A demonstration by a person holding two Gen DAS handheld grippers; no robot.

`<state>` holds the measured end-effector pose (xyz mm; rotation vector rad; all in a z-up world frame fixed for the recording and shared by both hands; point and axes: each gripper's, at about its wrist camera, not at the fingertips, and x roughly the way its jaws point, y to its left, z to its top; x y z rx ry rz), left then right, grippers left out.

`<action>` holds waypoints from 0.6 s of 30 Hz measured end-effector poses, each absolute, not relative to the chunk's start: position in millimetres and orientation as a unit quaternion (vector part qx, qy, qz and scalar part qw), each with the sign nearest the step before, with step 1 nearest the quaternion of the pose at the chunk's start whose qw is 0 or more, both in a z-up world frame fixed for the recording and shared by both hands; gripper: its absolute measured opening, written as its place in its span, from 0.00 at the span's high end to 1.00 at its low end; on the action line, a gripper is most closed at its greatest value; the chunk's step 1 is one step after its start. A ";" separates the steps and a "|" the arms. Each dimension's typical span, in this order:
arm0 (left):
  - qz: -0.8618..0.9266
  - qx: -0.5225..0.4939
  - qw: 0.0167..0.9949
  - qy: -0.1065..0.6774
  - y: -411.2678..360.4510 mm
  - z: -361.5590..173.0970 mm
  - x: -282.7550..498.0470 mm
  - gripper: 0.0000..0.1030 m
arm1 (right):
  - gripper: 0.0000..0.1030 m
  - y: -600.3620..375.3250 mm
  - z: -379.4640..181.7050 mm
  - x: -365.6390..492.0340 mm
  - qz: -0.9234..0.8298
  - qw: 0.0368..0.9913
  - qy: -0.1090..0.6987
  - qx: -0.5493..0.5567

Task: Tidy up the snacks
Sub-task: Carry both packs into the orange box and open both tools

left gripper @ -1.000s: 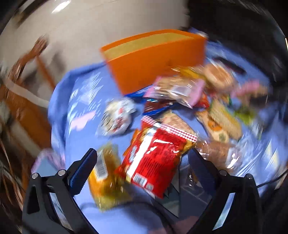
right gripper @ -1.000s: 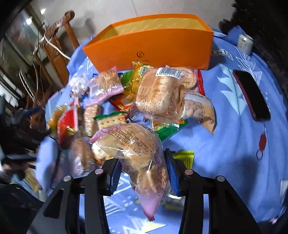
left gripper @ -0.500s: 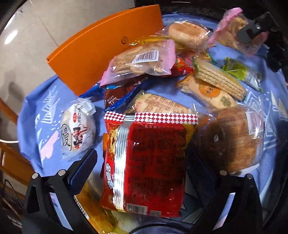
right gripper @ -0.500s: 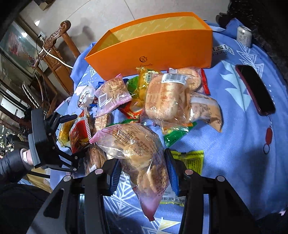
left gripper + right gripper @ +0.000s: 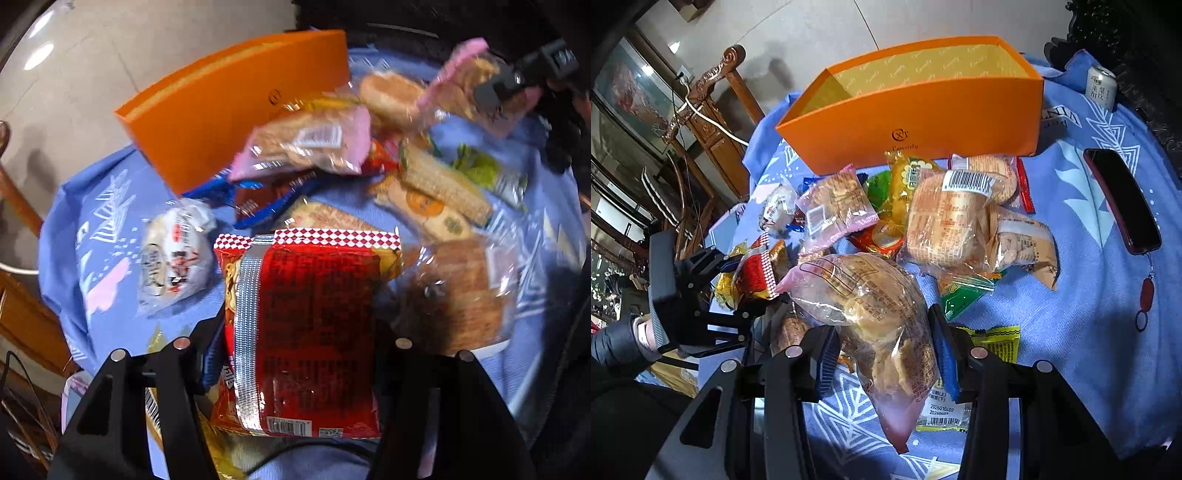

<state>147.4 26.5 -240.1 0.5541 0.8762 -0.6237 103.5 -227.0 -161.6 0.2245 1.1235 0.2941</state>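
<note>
Red noodle packet pinched between left tongs, jaws just closing.

My view: dark phone flat on blue cloth; can beyond; carved wooden chair at left.
</note>
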 end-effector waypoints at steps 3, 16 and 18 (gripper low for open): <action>-0.282 0.233 0.840 0.401 31.2 -211.9 144.1 0.43 | 0.55 -228.9 -153.6 102.2 0.141 0.836 0.518 0.112; -0.245 0.137 0.905 0.319 9.1 -75.8 202.6 0.43 | 0.56 -238.2 -70.7 154.8 0.160 0.895 0.397 0.129; -0.242 0.123 0.909 0.316 1.2 -61.2 228.9 0.43 | 0.55 -240.7 -56.4 174.5 0.156 0.906 0.376 0.121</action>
